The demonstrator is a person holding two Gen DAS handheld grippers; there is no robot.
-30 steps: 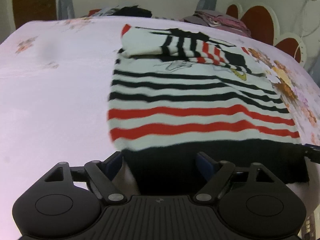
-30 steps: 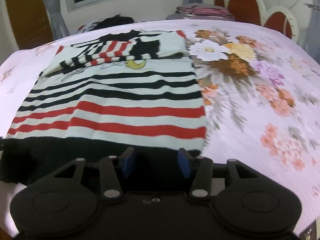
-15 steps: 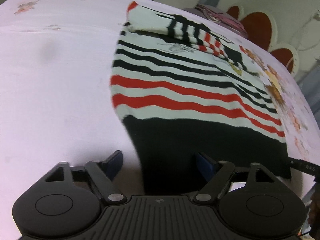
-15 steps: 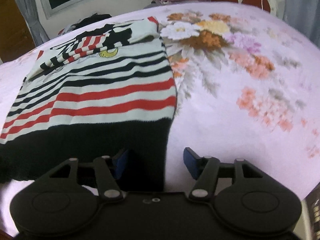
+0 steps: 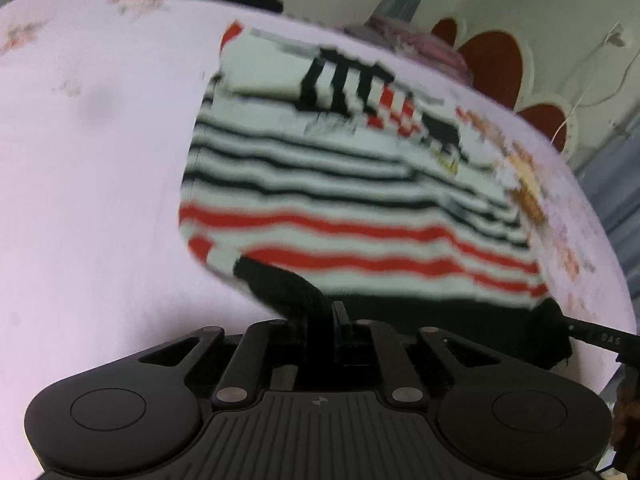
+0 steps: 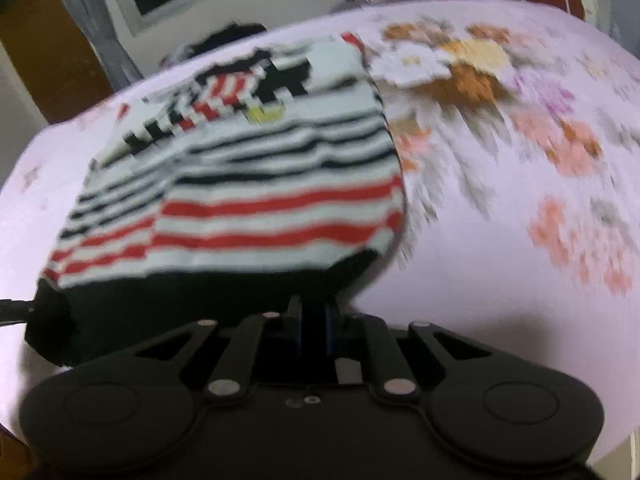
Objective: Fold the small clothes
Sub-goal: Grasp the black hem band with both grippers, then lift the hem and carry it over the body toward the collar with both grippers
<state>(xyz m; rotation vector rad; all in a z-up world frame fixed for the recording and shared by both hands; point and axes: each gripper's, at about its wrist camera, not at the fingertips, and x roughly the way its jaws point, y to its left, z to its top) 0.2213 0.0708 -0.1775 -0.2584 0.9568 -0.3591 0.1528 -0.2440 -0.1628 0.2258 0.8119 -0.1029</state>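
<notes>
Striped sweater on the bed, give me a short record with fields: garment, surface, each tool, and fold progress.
garment: striped sweater, white with black and red stripes and a black hem band
sleeves: already folded across the chest end
surface: pink floral bedsheet
left tool: jaws have just closed, pinching the near left corner of the black hem
right tool: jaws have just closed, pinching the near right corner of the hem
hem state: both corners lifted and bunched
fold progress: bottom-to-top fold not yet made

Bedspread [image 6: 500,272] lies bare beside sweater [image 6: 280,184].
</notes>
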